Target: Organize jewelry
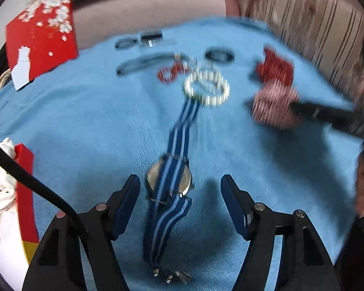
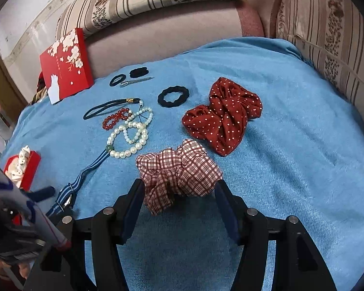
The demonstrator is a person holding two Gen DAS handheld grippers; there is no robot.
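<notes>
A watch (image 1: 168, 181) on a blue striped strap lies face down on the blue cloth (image 1: 85, 126). My left gripper (image 1: 180, 184) is open, its jaws on either side of the watch case. My right gripper (image 2: 179, 189) is open with its jaws around the near edge of a red-and-white plaid scrunchie (image 2: 179, 169). White pearl strands (image 2: 131, 133), a red bead bracelet (image 2: 116, 118), a dark red polka-dot scrunchie (image 2: 223, 118) and black hair ties (image 2: 173, 96) lie farther back. The left wrist view is blurred.
A red flowered box (image 2: 65, 65) leans at the back left. A small red box (image 2: 21, 167) with white items sits at the left edge. A metal hair clip (image 2: 136, 81) and a black cord (image 2: 106, 108) lie near the back. Sofa cushions (image 2: 327, 48) surround the cloth.
</notes>
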